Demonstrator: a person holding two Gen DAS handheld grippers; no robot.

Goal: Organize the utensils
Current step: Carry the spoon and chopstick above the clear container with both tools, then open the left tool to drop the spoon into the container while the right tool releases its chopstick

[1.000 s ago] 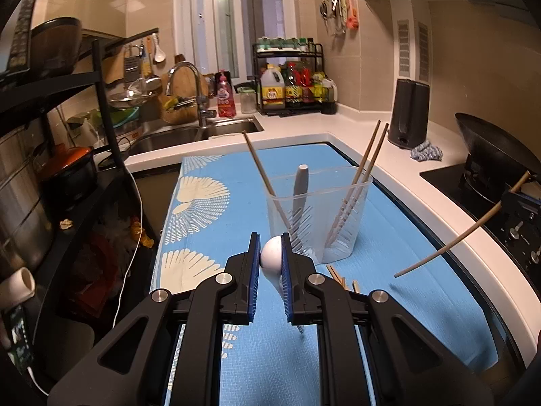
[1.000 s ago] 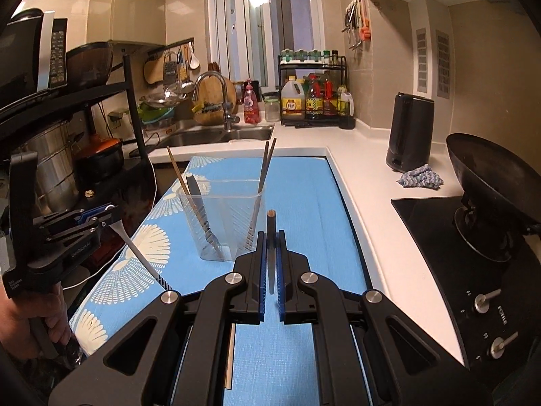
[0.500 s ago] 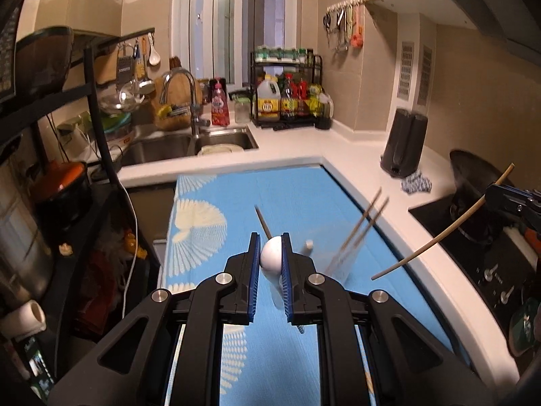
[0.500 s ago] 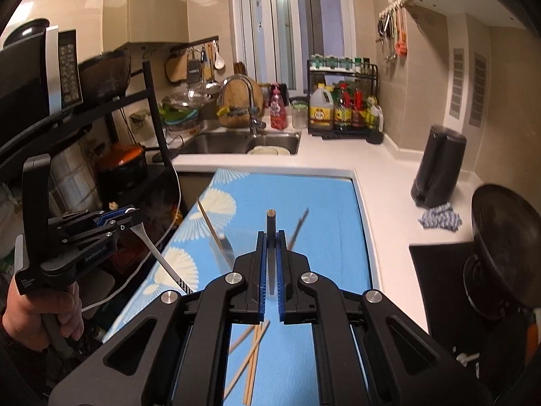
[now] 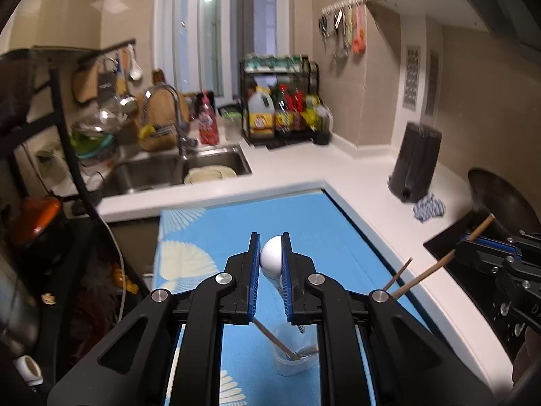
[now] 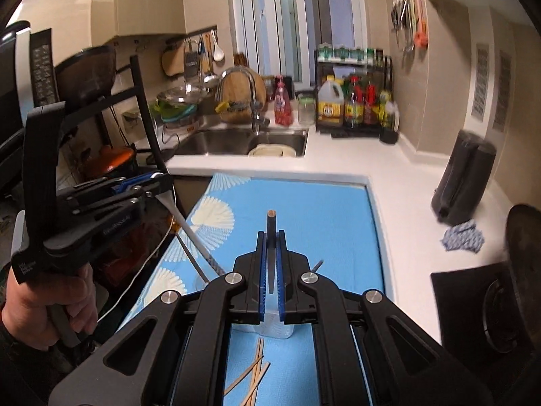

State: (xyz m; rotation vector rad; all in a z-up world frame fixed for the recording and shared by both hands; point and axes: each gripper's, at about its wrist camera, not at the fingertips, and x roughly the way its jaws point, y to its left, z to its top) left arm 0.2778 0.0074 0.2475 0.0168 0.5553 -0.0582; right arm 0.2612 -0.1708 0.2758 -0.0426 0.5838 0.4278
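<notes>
My left gripper [image 5: 271,260] is shut on a white-handled utensil [image 5: 271,257], held high over the clear plastic cup [image 5: 292,355] on the blue mat [image 5: 304,216]. Its shaft [image 6: 199,240] hangs from the left gripper [image 6: 135,186] in the right wrist view. My right gripper [image 6: 271,253] is shut on a wooden chopstick [image 6: 271,237], also above the cup [image 6: 277,321]. That chopstick [image 5: 439,264] and the right gripper [image 5: 490,250] show at the right of the left wrist view. The cup holds chopsticks and a utensil. Several loose chopsticks [image 6: 253,375] lie on the mat.
White counter [image 5: 355,176] surrounds the mat. A sink [image 6: 243,142] with faucet is behind, a bottle rack [image 6: 355,101] at the back, a black appliance [image 6: 463,176] and cloth [image 6: 463,237] to the right, a stove with wok [image 5: 500,199] far right, black shelving [image 6: 101,101] left.
Both grippers have risen and come over the cup, which has dropped from the middle of each view to under the fingers. Both keep hold of their utensils.
</notes>
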